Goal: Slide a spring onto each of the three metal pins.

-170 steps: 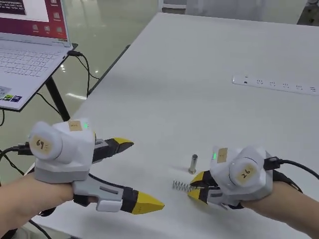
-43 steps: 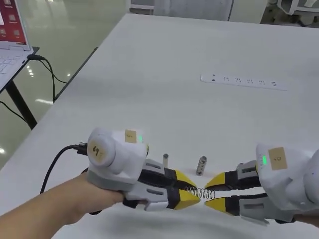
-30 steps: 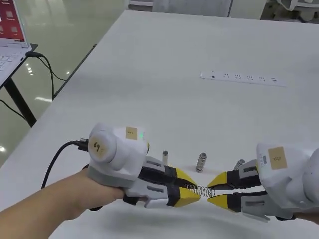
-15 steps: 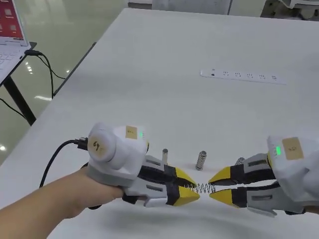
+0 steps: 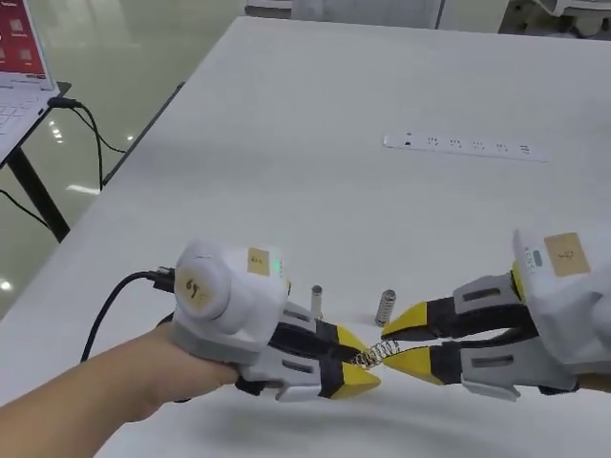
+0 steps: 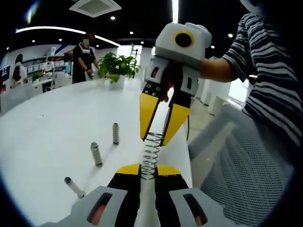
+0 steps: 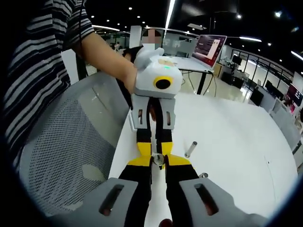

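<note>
The left tool (image 5: 361, 366) is clamped tight on one end of a loose spring (image 5: 376, 353), holding it just above the bench (image 5: 315, 143); the right tool (image 5: 393, 345) faces it tip to tip, jaws parted around the spring's other end, though whether they touch the coils is unclear; just behind stand a bare pin (image 5: 316, 298) and a sprung pin (image 5: 385, 307), well apart from each other.

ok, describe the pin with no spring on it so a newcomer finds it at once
On the white table, look just beyond the tips of the left gripper. The bare pin stands there, on the left in the head view; its shaft is smooth, while the neighbouring pin to its right is wrapped in coils.
</note>
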